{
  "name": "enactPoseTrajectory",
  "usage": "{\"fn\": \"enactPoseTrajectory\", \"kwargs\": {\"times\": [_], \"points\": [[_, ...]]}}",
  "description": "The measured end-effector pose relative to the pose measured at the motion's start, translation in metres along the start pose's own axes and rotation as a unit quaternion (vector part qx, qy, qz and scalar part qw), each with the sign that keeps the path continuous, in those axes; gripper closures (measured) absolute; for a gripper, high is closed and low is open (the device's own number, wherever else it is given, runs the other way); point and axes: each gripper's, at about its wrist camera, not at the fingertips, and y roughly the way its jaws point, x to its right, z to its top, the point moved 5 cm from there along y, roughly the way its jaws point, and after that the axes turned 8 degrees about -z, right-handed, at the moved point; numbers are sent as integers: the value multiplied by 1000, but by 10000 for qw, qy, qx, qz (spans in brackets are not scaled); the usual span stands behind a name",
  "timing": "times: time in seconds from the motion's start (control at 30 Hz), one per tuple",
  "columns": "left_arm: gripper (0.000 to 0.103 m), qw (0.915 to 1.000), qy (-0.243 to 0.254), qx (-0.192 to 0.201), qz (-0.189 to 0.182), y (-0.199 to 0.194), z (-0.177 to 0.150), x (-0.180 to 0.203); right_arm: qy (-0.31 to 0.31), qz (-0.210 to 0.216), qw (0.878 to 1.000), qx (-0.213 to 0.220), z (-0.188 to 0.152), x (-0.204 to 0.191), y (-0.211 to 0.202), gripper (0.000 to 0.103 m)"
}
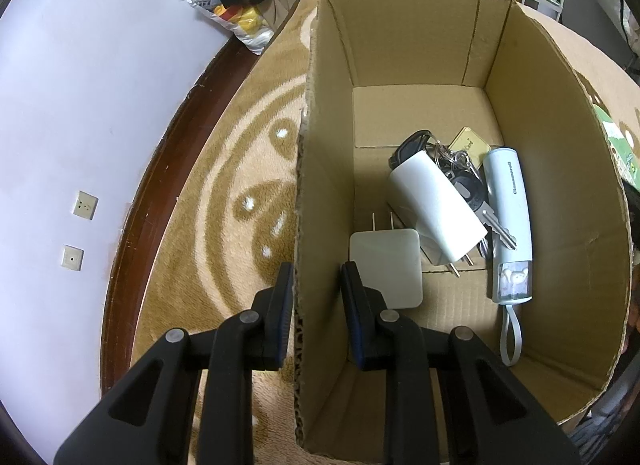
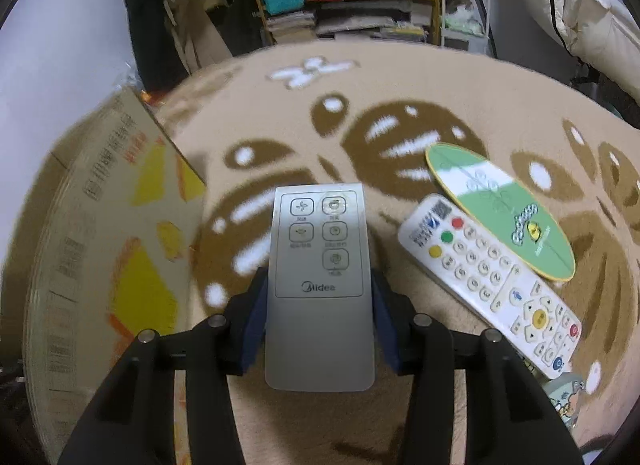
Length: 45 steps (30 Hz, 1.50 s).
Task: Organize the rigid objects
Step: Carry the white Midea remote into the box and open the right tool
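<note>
From my left wrist view, my left tool [image 1: 316, 297] is pinched narrow on the near-left wall of the cardboard box [image 1: 320, 145], one finger outside over the brown patterned blanket [image 1: 240, 193], the other inside. The tool points steeply down into the box. On the box floor lie a flat white charger [image 1: 386, 269] just past my inner finger, a larger white adapter [image 1: 436, 205] leaning over a bunch of keys [image 1: 460, 169], and a pale blue flashlight [image 1: 512, 225] along the right wall. The risk I see here: I grip only a thin wall, so a tug could bend the cardboard or tip the box and send the loose things sliding. The box also sits close to the left edge of the surface, where the blanket gives way to a dark wood rim.

From my right wrist view, my right tool [image 2: 320, 305] straddles the grey Midea remote [image 2: 318, 285], which lies on the blanket toward the near edge. The blue pads sit against its two long sides at mid-width, so I judge it gripped. The tool slopes down and forward. What could fail: the remote is smooth and long, and I hold it behind its middle, so it may pivot or slip on lifting. The white remote [image 2: 492, 277] and the green oval card [image 2: 500, 209] lie just to the right, the card overlapping that remote's top; a careless swing could knock them. The box's printed side [image 2: 112, 245] stands close on the left, so I must clear its rim.
</note>
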Motion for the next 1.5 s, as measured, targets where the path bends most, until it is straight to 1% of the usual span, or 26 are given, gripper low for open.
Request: {"fn": "enactPoseTrajectory", "kwargs": {"times": [0.33, 0.57, 0.73, 0.93, 1.1, 1.37, 1.5], "points": [[79, 10000, -2, 1, 0, 0, 0, 0, -297, 287, 9967, 696, 18, -25, -55, 52], [79, 10000, -11, -10, -8, 1, 0, 0, -484, 563, 9899, 1210, 27, -47, -101, 52], [79, 10000, 12, -29, 8, 2, -1, 2, -688, 732, 9849, 1413, 26, -64, -124, 52], [79, 10000, 18, -30, 12, 2, -1, 2, -875, 904, 9814, 1450, 22, -80, -132, 52], [79, 10000, 10, -29, 0, 2, -1, 3, -1016, 1065, 9805, 1304, 11, -95, -126, 52], [79, 10000, 4, -32, -9, 3, -1, 3, -1117, 1172, 9795, 1200, 2, -106, -121, 52], [79, 10000, -47, -39, -78, 3, -1, 0, -1165, 1168, 9797, 1134, -1, -108, -117, 52]]}}
